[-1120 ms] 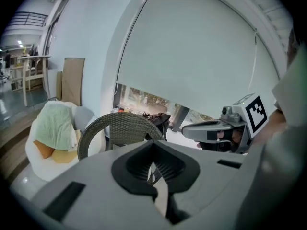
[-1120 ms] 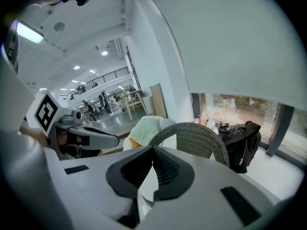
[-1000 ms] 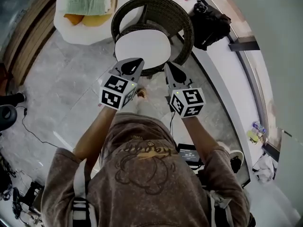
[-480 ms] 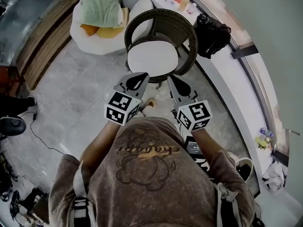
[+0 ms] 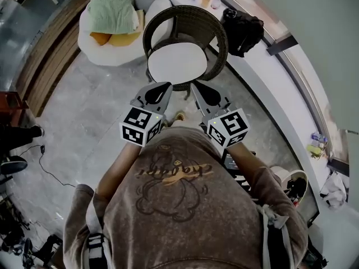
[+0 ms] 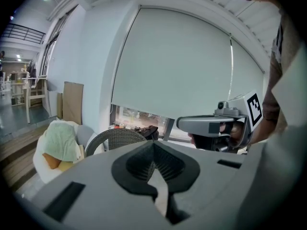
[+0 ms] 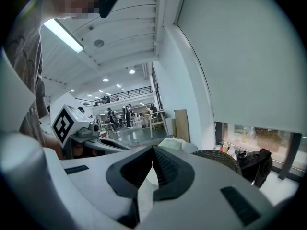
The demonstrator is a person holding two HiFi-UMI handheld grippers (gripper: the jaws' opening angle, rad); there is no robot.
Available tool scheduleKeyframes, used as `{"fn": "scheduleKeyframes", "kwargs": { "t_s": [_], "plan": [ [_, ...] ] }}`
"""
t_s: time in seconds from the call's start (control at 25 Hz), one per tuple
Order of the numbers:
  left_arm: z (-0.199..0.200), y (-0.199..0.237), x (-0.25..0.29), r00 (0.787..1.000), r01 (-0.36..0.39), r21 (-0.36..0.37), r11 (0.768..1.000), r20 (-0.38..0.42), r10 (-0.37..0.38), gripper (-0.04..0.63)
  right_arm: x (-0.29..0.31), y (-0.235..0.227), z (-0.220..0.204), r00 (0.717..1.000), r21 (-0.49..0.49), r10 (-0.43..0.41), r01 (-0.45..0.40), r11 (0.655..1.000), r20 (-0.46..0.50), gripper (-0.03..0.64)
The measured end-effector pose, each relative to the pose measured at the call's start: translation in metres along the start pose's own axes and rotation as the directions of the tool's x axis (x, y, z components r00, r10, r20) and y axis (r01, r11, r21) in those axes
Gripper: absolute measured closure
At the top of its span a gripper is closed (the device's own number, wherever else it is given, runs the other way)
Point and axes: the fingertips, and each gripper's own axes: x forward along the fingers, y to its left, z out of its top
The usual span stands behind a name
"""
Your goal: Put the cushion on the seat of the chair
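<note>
A round white cushion point(image 5: 178, 64) lies on the seat of the dark wicker chair point(image 5: 215, 29). My two grippers hover side by side just in front of the chair, apart from it. The left gripper point(image 5: 166, 86) is shut with nothing in it, and so is the right gripper point(image 5: 194, 86). In the left gripper view the shut jaw tips point(image 6: 153, 146) point over the chair's curved back point(image 6: 117, 137), with the right gripper point(image 6: 216, 125) alongside. In the right gripper view the shut tips point(image 7: 153, 151) face the chair back point(image 7: 218, 158), and the left gripper point(image 7: 79, 127) is at the left.
A white armchair point(image 5: 95, 41) with a green blanket point(image 5: 112, 10) and orange pillows stands back left. A black bag point(image 5: 242, 29) lies on the white ledge point(image 5: 269, 77) beside the chair. Cables point(image 5: 45, 161) trail over the grey floor at left.
Both grippers have risen and drawn back from the chair toward the person's chest. The cushion has stayed on the seat.
</note>
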Motion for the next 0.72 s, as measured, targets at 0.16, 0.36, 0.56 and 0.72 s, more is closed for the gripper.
{"fn": "scheduleKeyframes", "kwargs": {
  "t_s": [0.16, 0.36, 0.56, 0.72],
  "plan": [
    [0.005, 0.005, -0.005, 1.0, 0.01, 0.013, 1.0, 0.012, -0.01, 0.591, 0.005, 0.008, 0.008, 1.0, -0.024, 0.013, -0.012, 1.0, 0.016, 0.597],
    [0.0, 0.003, 0.0, 1.0, 0.028, 0.017, 0.999, 0.005, -0.028, 0.591, 0.005, 0.01, 0.007, 0.999, -0.041, 0.036, -0.035, 0.999, 0.018, 0.597],
    [-0.005, 0.004, 0.012, 0.999, 0.052, 0.006, 0.999, -0.019, -0.051, 0.591, 0.007, 0.001, 0.003, 0.999, -0.03, 0.044, -0.044, 0.999, -0.001, 0.597],
    [-0.011, 0.024, 0.029, 0.999, 0.04, -0.009, 0.999, -0.027, -0.04, 0.591, 0.024, -0.012, 0.003, 0.997, -0.038, 0.07, -0.071, 0.997, -0.011, 0.597]
  ]
}}
